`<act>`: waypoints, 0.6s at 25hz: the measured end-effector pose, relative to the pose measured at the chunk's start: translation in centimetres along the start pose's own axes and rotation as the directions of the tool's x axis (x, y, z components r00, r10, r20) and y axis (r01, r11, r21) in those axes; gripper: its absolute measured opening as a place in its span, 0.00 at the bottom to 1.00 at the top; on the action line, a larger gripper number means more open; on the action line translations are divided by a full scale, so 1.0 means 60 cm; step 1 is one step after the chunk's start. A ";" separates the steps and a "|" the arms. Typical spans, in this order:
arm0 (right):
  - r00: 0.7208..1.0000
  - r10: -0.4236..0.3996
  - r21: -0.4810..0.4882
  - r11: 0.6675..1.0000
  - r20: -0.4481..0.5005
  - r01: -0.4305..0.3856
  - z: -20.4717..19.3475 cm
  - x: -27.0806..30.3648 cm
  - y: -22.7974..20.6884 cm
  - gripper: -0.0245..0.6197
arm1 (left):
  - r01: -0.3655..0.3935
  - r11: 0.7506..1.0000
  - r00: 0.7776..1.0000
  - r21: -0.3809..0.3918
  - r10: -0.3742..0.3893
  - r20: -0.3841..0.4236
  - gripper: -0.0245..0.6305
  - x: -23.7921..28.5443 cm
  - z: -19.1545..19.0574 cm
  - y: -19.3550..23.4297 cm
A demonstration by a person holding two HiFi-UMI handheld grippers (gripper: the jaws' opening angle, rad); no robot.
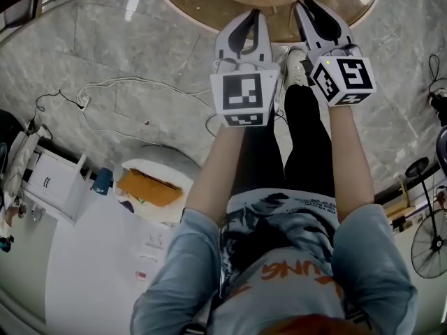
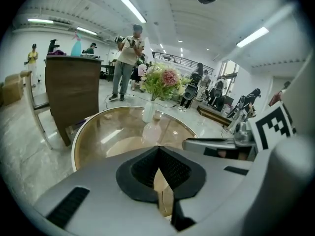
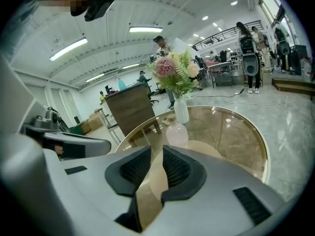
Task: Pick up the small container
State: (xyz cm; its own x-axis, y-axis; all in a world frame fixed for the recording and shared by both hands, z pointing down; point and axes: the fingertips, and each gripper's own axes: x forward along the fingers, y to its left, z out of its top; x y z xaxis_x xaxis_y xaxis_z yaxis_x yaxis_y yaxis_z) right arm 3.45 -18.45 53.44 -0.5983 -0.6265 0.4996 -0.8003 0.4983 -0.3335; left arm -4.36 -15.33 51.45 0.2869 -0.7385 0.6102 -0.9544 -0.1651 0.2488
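Left tool [image 2: 158, 149]: pads pressed together at the tips, nothing in them. Right tool [image 3: 157, 151]: pads a narrow gap apart, empty, only tabletop showing through the gap. Both sit side by side over the near rim of the round glass tabletop [image 3: 236, 132].

The small container [image 3: 176, 134] is a pale, translucent-looking bottle shape further in on the glass, well apart from both tools and just in front of the white vase [image 3: 181, 111] of flowers [image 3: 174, 73]. Part of that shape may be the vase's reflection; I can't rule it out.

My plan for the reach:
- use the right tool and spread it wider than the body before I get there
- come in low and near level, pads either side of the body below the neck
- stop short of the vase
- close gently, since glass is slick and a nudge will slide it
- keep the left tool back

Writing: none readable on container or vase. The marker cube [image 1: 244, 96] carries only a square pattern. The orange lettering on my shirt [image 1: 300, 274] is creased and can't be read whole.
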 end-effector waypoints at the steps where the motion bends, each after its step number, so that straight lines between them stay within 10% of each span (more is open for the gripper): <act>1: 1.000 -0.019 0.008 1.000 0.003 0.019 0.001 0.010 -0.008 0.16 | 0.004 1.000 1.000 -0.004 -0.004 -0.002 0.07 0.003 -0.001 0.001; 5: 0.997 -0.082 -0.060 0.995 -0.002 0.081 -0.001 0.047 -0.035 0.33 | 0.011 1.000 1.000 -0.016 -0.011 -0.014 0.07 0.013 -0.005 0.010; 15: 0.995 -0.095 -0.180 0.979 0.024 0.098 0.013 0.137 -0.071 0.33 | 0.043 0.999 0.997 0.011 -0.042 -0.070 0.07 0.041 -0.016 0.045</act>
State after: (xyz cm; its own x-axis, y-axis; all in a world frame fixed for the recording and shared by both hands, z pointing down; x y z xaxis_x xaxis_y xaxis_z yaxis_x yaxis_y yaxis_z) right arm 1.90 -26.18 58.33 -0.5202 -0.6851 0.5099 -0.8346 0.5344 -0.1335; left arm -6.17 -16.93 54.35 0.3321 -0.6831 0.6504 -0.9419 -0.2039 0.2668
